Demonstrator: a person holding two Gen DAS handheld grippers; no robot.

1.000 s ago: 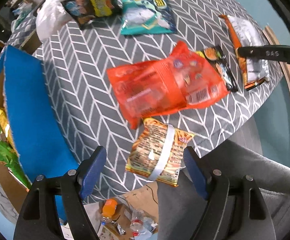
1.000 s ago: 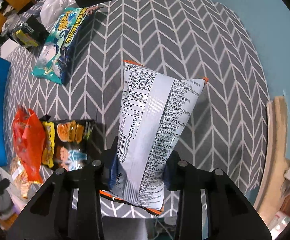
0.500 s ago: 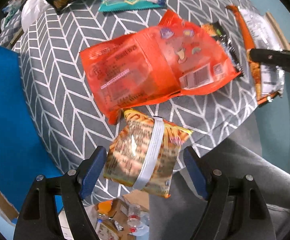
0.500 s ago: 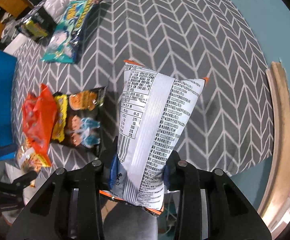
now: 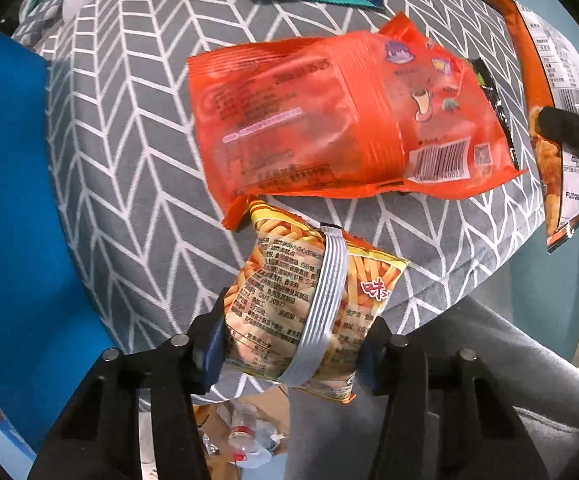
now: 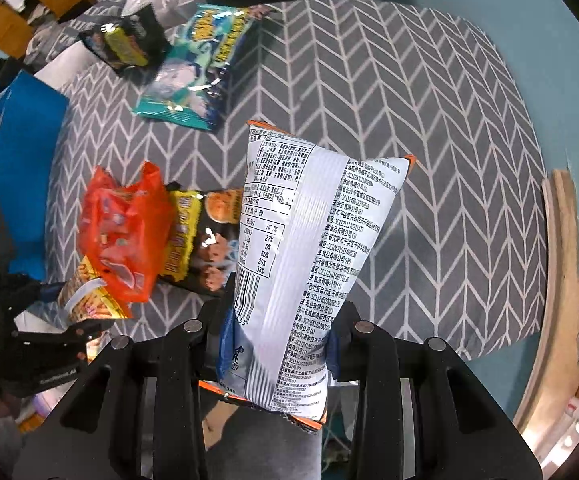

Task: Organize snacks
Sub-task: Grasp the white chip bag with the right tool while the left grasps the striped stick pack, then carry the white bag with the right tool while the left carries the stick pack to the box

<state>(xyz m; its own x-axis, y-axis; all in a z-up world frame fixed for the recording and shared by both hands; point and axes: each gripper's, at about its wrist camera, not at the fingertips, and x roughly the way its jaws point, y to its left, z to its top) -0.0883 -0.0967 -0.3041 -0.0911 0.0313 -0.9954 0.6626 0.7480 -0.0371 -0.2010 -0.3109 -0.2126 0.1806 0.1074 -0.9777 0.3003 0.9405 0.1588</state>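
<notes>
My left gripper (image 5: pixel 293 350) is shut on a yellow french-fry snack bag (image 5: pixel 309 308) at the near edge of the grey chevron table (image 5: pixel 129 128). A big orange bag (image 5: pixel 329 120) lies just beyond it, touching its top edge. My right gripper (image 6: pixel 275 340) is shut on a white and orange snack bag (image 6: pixel 309 260), held upright above the table's near edge. That bag also shows in the left wrist view (image 5: pixel 557 92). The left gripper and the yellow bag (image 6: pixel 89 296) show at the left of the right wrist view.
A black and yellow snack bag (image 6: pixel 197 236) lies under the orange bag (image 6: pixel 125 232). A teal bag (image 6: pixel 197 68) and a small black bag (image 6: pixel 125 40) lie at the far side. A blue box flap (image 5: pixel 9 200) stands left of the table. A grey-trousered leg (image 5: pixel 469 380) is below.
My left gripper moved forward onto the yellow french-fry bag and closed on it. The right gripper kept hold of its white bag and drew back a little toward the table's near edge.
</notes>
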